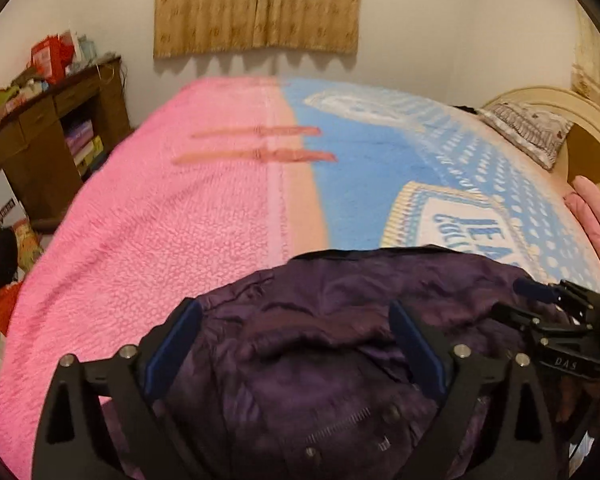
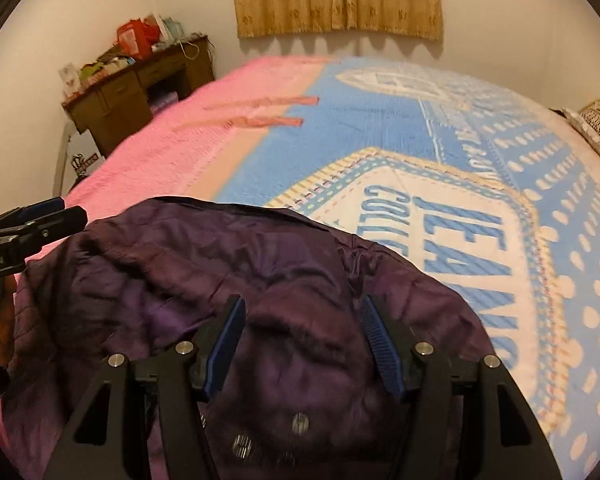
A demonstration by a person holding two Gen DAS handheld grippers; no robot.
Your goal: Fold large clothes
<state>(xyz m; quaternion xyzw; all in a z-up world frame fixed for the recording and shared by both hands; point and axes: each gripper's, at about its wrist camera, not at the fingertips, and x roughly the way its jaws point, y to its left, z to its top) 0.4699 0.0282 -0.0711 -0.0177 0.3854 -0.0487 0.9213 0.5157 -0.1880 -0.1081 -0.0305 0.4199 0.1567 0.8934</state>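
Observation:
A dark purple quilted jacket [image 1: 324,340] lies bunched on the near part of the bed, with snaps and a zipper showing near the camera; it also shows in the right wrist view [image 2: 228,280]. My left gripper [image 1: 296,320] is open, its blue-padded fingers spread over the jacket with nothing between them. My right gripper [image 2: 302,320] is open above the jacket's rumpled middle. The right gripper shows at the right edge of the left wrist view [image 1: 548,300]. The left gripper shows at the left edge of the right wrist view [image 2: 40,216].
The bed is covered by a pink blanket [image 1: 160,220] on the left and a blue-and-white printed blanket [image 2: 480,208] on the right. A brown desk [image 1: 52,128] with clutter stands far left. A pillow [image 1: 528,132] and headboard are far right. Curtains [image 1: 256,4] hang on the back wall.

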